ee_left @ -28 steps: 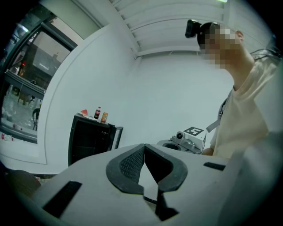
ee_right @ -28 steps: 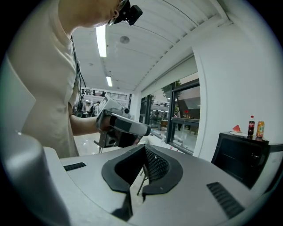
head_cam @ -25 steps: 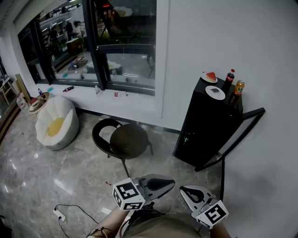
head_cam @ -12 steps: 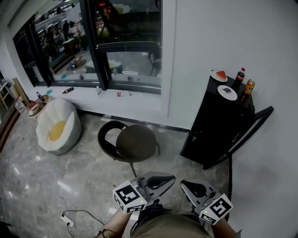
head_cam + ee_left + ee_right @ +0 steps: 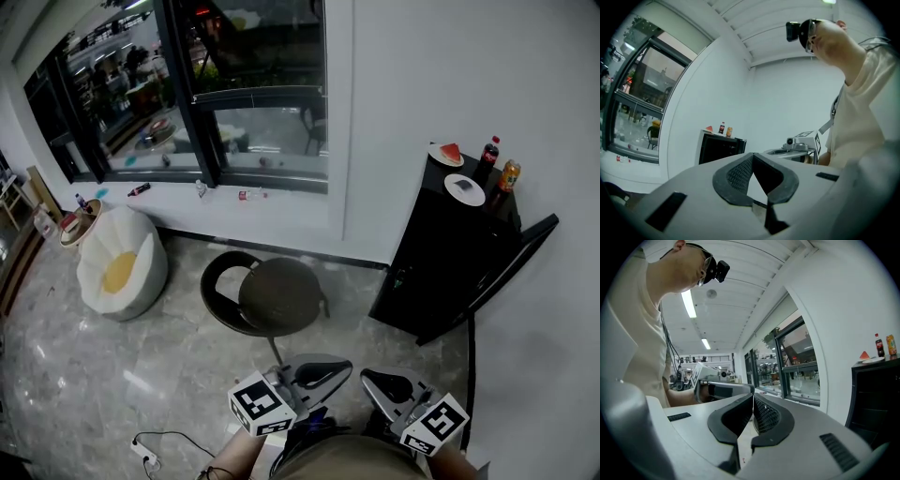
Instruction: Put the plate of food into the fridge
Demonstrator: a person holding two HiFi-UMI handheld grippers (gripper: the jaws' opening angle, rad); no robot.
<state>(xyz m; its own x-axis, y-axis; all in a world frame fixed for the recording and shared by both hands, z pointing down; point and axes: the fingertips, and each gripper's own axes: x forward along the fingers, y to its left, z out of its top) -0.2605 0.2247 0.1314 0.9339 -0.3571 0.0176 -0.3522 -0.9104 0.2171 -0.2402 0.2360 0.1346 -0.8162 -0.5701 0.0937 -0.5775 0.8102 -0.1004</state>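
A small black fridge [image 5: 441, 262] stands against the white wall at the right, its door [image 5: 506, 272] swung open. On its top sit a plate with a red wedge of food [image 5: 448, 154], a second white plate with a dark piece [image 5: 463, 188], a cola bottle [image 5: 487, 154] and an orange can [image 5: 507, 175]. Both grippers are held close to the person's body at the bottom of the head view, far from the fridge. The left gripper [image 5: 342, 363] is shut and empty. So is the right gripper [image 5: 367, 379]. The fridge [image 5: 719, 147] shows small in the left gripper view, and the plates [image 5: 871, 359] at the right gripper view's edge.
A dark round chair [image 5: 267, 298] stands on the marble floor between me and the window wall. A white beanbag [image 5: 120, 262] lies at the left. A cable with a power strip [image 5: 145, 448] trails on the floor at the lower left. Small items line the window sill [image 5: 234, 192].
The whole scene has slid toward me and slightly right in the head view; the fridge and chair sit nearer. Both grippers stay shut, close to the body.
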